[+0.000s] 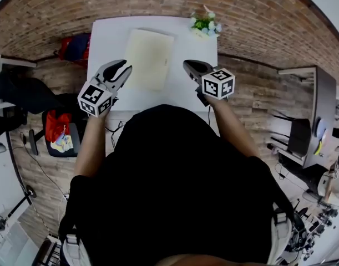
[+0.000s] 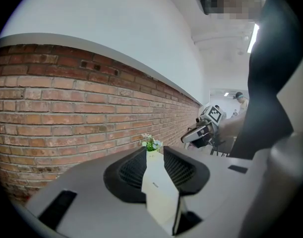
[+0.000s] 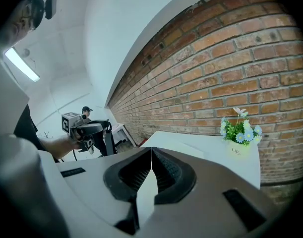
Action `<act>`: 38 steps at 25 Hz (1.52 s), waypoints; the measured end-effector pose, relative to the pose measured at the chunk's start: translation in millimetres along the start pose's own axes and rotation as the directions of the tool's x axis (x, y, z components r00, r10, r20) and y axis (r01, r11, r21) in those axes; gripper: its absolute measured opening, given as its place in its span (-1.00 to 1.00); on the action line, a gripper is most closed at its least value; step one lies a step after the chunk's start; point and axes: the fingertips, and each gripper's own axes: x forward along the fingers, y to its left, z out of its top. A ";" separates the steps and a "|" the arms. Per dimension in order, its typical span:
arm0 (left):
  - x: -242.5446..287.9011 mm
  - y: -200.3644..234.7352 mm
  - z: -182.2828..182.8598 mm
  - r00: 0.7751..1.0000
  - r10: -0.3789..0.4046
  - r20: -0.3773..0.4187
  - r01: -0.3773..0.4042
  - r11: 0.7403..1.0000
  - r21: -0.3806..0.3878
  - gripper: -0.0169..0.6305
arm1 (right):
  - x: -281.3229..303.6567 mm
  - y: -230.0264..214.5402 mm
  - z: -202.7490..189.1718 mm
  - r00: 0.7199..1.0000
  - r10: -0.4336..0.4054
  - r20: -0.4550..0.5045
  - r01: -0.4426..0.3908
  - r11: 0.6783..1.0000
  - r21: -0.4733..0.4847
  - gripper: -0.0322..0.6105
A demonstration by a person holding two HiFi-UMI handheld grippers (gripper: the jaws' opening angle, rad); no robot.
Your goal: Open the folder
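The closed cream rectangular card folder (image 1: 148, 59), laid flat on the white worktop (image 1: 107, 43) between the slightly parted, empty left hand-held gripper (image 1: 125, 69) and the closed, empty right hand-held gripper (image 1: 187, 65), is judged light, thin and flexible, best pinched at its free cover edge.

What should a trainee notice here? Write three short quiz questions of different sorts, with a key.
1. True or false: the folder lies closed on the table.
2. Whose fingers stand apart: A the left gripper, B the right gripper?
3. Fill in: the flower pot stands at the table's far ____ corner.
Key: 1 true; 2 A; 3 right.
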 end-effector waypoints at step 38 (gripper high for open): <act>110.7 -74.8 -193.6 0.853 -0.141 -0.502 0.386 0.817 0.427 -0.23 | -24.0 -8.7 -107.8 0.981 -0.164 -0.104 0.179 0.971 0.159 -0.82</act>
